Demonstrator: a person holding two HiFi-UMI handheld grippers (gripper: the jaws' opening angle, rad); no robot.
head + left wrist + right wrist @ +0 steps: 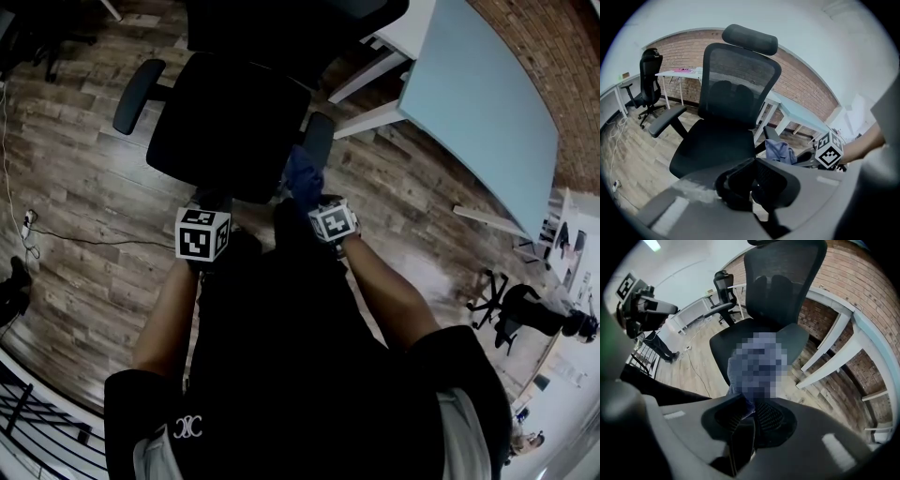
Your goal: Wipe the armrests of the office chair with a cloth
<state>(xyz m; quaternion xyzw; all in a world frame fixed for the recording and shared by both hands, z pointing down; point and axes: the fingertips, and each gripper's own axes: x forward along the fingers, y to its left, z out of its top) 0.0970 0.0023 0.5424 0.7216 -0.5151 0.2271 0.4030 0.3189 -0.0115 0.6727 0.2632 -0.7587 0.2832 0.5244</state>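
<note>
The black office chair point(234, 122) stands in front of me, its left armrest point(139, 94) and right armrest point(317, 139) both in sight. A blue cloth point(302, 178) hangs at the near end of the right armrest, and my right gripper point(307, 195) is shut on it. In the right gripper view the cloth point(740, 394) rises from between the shut jaws point(749, 412) in front of the seat point(754, 341). My left gripper point(211, 201) hovers near the seat's front edge, shut and holding nothing point(752, 185). The left gripper view shows the cloth point(780, 151) beside the right armrest point(771, 133).
A light blue desk point(478, 103) on white legs stands right of the chair against a brick wall point(562, 56). Another black office chair point(649, 79) and a white desk point(679, 72) are at the far left. A cable point(56, 234) lies on the wooden floor.
</note>
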